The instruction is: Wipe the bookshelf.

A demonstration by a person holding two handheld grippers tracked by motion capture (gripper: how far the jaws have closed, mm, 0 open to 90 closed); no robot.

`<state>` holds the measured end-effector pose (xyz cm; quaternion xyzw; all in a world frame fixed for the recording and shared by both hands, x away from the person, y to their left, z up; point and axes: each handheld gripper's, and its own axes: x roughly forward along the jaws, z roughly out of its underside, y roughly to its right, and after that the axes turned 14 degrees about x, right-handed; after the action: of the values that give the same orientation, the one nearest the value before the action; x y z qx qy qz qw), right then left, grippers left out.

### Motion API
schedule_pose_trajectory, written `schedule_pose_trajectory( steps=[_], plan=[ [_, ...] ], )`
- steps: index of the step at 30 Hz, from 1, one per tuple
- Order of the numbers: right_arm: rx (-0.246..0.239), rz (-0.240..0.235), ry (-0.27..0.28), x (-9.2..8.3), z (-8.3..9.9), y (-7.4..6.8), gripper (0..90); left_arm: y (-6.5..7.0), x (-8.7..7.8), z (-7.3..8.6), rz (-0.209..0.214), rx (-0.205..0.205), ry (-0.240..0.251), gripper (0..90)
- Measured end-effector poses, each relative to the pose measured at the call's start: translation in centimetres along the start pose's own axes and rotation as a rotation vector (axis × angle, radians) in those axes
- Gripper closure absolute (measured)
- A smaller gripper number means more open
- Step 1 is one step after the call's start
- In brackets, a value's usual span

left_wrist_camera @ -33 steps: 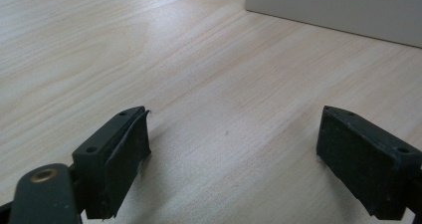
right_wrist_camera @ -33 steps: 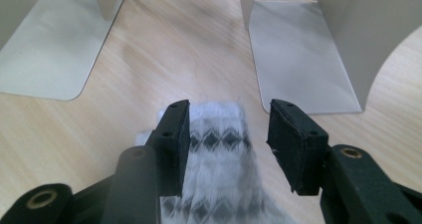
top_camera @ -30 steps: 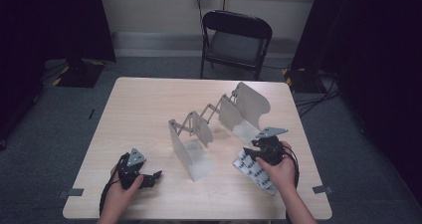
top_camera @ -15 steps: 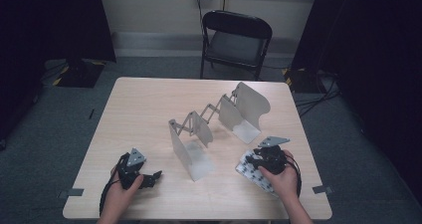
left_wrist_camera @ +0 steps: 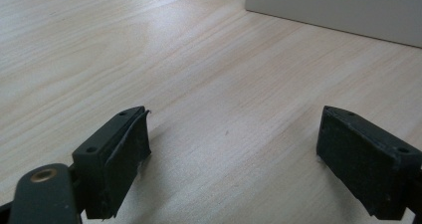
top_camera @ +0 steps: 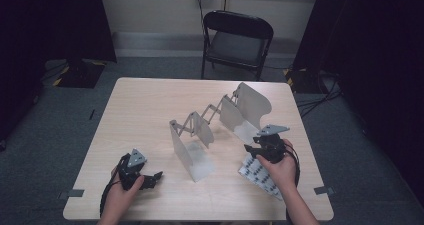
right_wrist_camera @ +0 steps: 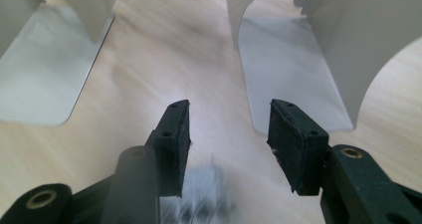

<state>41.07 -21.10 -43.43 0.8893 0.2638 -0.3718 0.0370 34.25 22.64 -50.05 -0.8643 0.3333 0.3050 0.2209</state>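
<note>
Left gripper (top_camera: 150,177): near left, jaws wide, empty. Right gripper (top_camera: 254,150): jaws apart, empty, above patterned book (top_camera: 260,175), near right. Rack (top_camera: 220,122): centre. Risk: careless reach could tip rack's upright plates.

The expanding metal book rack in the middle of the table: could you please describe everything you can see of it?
The expanding book rack is pale grey sheet metal: upright divider plates with flat feet, joined by a zigzag scissor linkage. It stands stretched out diagonally on the wooden table, its largest rounded plate at the far right end. Neither claw touches it; the right claw sits just beside its right end.
</note>
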Motion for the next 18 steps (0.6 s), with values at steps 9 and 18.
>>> schedule_pose_trajectory(
  steps=[9, 18],
  plan=[
    [0.020, -0.001, 0.033, 2.0, -3.8, -0.4, 53.2, 0.0, 0.0, 0.0, 0.002, -0.001, 0.000, 12.9],
    [0.029, 0.017, 0.030, 3.6, -5.3, -0.3, 55.4, 0.0, 0.0, 0.0, 0.001, 0.000, 0.000, 12.8]
  ],
)
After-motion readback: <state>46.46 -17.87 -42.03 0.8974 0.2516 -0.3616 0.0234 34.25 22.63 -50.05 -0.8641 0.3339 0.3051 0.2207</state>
